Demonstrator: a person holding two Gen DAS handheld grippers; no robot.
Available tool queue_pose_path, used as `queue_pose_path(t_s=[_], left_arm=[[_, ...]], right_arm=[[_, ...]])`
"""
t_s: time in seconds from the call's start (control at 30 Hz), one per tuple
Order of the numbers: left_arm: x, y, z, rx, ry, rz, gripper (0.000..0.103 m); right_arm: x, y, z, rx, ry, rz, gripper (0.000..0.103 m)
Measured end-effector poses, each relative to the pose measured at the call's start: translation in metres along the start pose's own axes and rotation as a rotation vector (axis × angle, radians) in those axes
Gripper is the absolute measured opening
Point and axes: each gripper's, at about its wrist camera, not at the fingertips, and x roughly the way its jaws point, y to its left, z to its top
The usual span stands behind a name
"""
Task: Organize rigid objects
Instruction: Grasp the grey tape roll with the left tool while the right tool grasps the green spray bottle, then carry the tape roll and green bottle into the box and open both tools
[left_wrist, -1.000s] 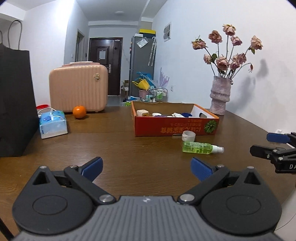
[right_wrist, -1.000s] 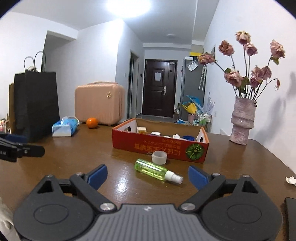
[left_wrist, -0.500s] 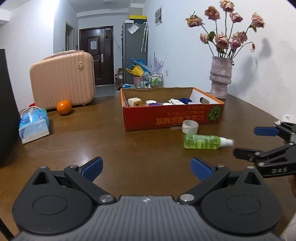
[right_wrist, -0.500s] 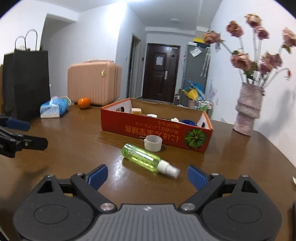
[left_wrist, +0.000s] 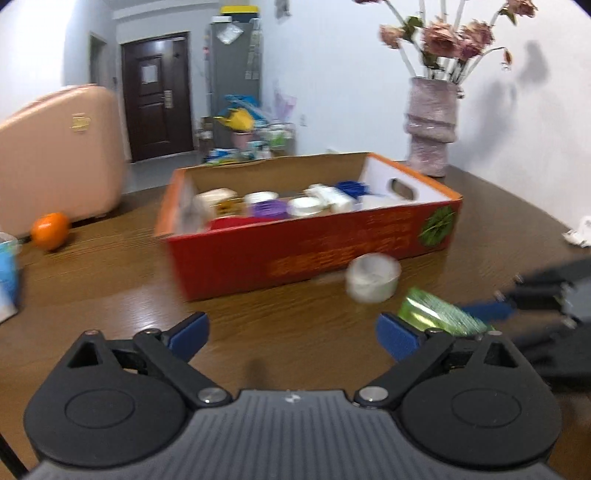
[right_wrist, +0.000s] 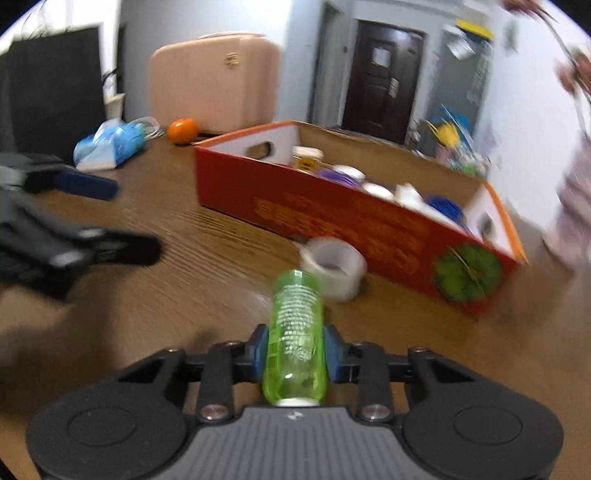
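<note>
My right gripper (right_wrist: 294, 354) is shut on a green spray bottle (right_wrist: 295, 332), its base pointing away from me; the bottle also shows in the left wrist view (left_wrist: 439, 314). A roll of clear tape (right_wrist: 334, 267) lies just beyond it, against the red cardboard box (right_wrist: 354, 218) that holds several small containers. My left gripper (left_wrist: 291, 334) is open and empty above the table, in front of the box (left_wrist: 314, 247) and left of the tape (left_wrist: 373, 273).
An orange (left_wrist: 50, 230) and a pink suitcase (left_wrist: 55, 162) are at the far left. A blue tissue pack (right_wrist: 110, 142) and a black bag (right_wrist: 51, 92) sit to the left. A vase of dried roses (left_wrist: 432, 125) stands behind the box. A crumpled tissue (left_wrist: 580, 232) lies at the right.
My right gripper moved forward and closed on the green bottle, which now sits lengthwise between its fingers. My left gripper moved closer to the box.
</note>
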Motion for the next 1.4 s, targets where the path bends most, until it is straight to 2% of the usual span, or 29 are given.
queue_pose_path(t_s=[0.1,0.17,0.27,0.33,0.37,0.43,0.57,0.7,0.83,0.9,1.13,1.3,1.4], left_arm=[[0.037,-0.031,0.012,0.038,0.006,-0.058,0.090],[0.057,-0.047,0.016,0.066,0.016,-0.063,0.085],[0.082,-0.060,0.019,0.080,0.051,-0.043,0.074],[0.093,-0.061,0.019,0.052,0.051,-0.020,0.063],[0.098,-0.061,0.019,0.040,0.061,-0.011,0.044],[0.096,-0.060,0.021,0.032,0.057,-0.033,0.044],[0.071,-0.056,0.013,0.029,0.040,-0.016,0.043],[0.016,-0.044,-0.010,-0.025,0.028,-0.009,0.043],[-0.035,-0.028,-0.036,-0.098,0.030,0.017,0.043],[-0.058,-0.023,-0.044,-0.099,0.023,0.034,0.043],[-0.125,-0.005,-0.048,-0.119,-0.084,0.086,0.043],[-0.138,0.002,-0.046,-0.139,-0.112,0.072,0.043],[-0.125,0.010,-0.028,-0.153,-0.119,0.022,0.043]], right_arm=[[-0.023,-0.031,-0.020,0.123,-0.012,-0.075,0.030],[-0.032,-0.046,-0.030,0.180,-0.024,-0.139,0.030],[-0.037,-0.059,-0.039,0.236,-0.044,-0.168,0.030],[-0.035,-0.063,-0.039,0.254,-0.055,-0.168,0.030],[-0.033,-0.063,-0.038,0.258,-0.059,-0.169,0.030],[-0.026,-0.063,-0.034,0.265,-0.060,-0.175,0.031],[-0.019,-0.056,-0.026,0.257,-0.058,-0.175,0.030],[-0.035,-0.037,-0.032,0.241,-0.072,-0.142,0.030],[-0.053,-0.008,-0.041,0.224,-0.078,-0.073,0.030],[-0.059,0.010,-0.043,0.211,-0.078,-0.039,0.030],[-0.092,0.063,-0.034,0.142,-0.155,0.018,0.030],[-0.107,0.064,-0.023,0.137,-0.188,0.011,0.030],[-0.107,0.055,-0.005,0.113,-0.203,-0.021,0.030]])
